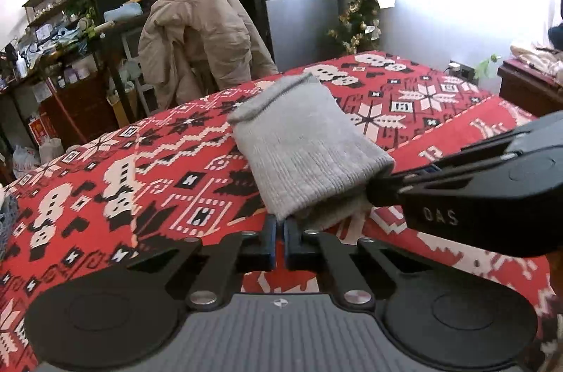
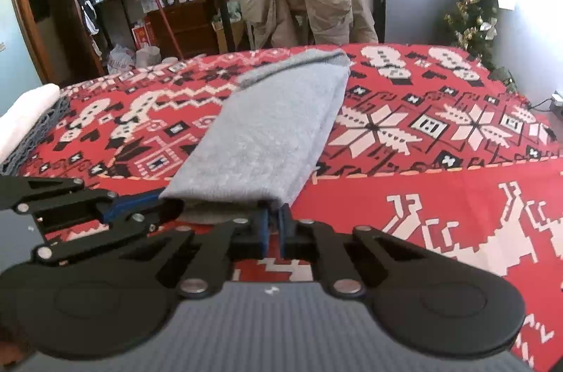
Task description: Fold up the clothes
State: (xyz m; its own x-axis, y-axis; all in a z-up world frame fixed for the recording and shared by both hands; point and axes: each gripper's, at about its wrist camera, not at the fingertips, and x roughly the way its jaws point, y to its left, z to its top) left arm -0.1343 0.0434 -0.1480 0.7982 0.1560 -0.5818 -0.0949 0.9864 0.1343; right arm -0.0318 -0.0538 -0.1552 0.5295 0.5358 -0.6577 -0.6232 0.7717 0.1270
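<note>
Slippage is the risk: each hand-held gripper, left point(image 1: 279, 226) and right point(image 2: 275, 213), pinches only a near corner of the folded grey garment point(image 1: 302, 146) lying on the red patterned desk point(image 1: 147, 161). Uneven lifting could pull fabric free and undo the fold.

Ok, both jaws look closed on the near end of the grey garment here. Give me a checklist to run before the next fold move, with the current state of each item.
1. Left gripper shut on the grey garment at its near left corner: ok.
2. Right gripper shut on the near right corner: ok.
3. Both grips on the same near edge, side by side: ok.
4. How many layers each pair of jaws has caught: cannot tell.
5. Garment lying flat, far hem resting on the red patterned cloth: ok.
6. Cloth around the garment free of other items: ok; the white and blue-grey pile sits off to the left.
</note>
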